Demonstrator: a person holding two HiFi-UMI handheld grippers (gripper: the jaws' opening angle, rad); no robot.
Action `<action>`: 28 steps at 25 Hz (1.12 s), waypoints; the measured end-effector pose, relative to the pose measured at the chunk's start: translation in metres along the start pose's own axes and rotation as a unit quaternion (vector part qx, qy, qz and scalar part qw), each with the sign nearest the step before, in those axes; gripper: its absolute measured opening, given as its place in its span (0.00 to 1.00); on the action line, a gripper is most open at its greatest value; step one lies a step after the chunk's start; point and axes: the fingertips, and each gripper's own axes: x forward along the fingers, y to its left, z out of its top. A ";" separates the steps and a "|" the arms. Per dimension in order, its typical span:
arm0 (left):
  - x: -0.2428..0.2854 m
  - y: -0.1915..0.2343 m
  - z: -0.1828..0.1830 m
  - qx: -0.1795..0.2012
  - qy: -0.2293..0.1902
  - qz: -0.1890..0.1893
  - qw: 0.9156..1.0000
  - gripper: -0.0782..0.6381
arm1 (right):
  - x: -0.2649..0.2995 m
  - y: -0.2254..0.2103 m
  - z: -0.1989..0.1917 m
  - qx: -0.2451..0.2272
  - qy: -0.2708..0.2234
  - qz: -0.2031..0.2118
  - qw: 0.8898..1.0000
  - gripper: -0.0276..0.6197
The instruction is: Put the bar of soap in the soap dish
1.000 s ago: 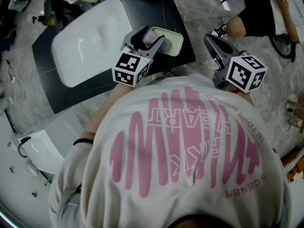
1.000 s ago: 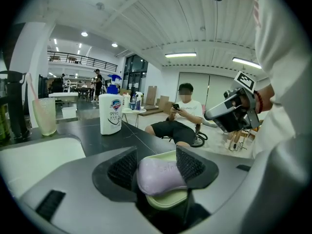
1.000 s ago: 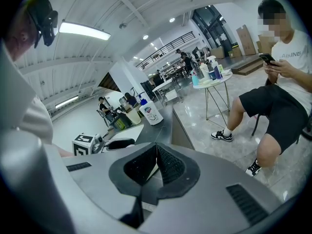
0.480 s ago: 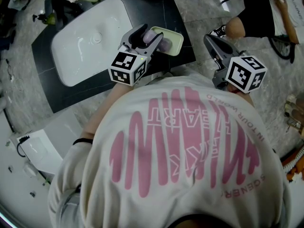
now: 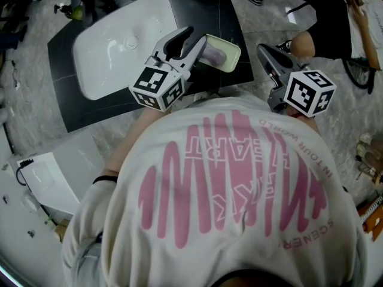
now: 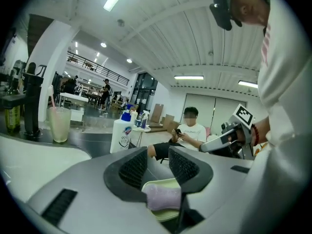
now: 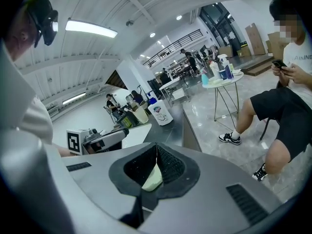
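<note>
Risen just above the soap dish (image 5: 234,57), the left gripper (image 5: 196,36) holds nothing, its fingers (image 6: 132,168) just narrowed yet apart, while the bar of soap (image 5: 213,55) lies inside the dish, so the task looks done.

Purple soap (image 5: 215,55) lies, apparently flat, in the green dish (image 5: 234,55) beside the sink (image 5: 114,46).
</note>
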 end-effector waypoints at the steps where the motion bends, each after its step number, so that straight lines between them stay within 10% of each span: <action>1: -0.003 0.000 0.004 -0.005 -0.009 0.001 1.000 0.30 | 0.002 0.002 0.001 -0.003 0.002 0.004 1.000 0.07; 8: -0.029 0.010 0.019 -0.025 -0.035 0.031 0.999 0.12 | 0.019 0.019 0.010 -0.025 0.014 0.034 0.999 0.07; 28: -0.144 0.045 0.026 -0.086 -0.076 0.177 0.978 0.12 | 0.065 0.067 0.049 -0.131 0.035 0.103 0.985 0.07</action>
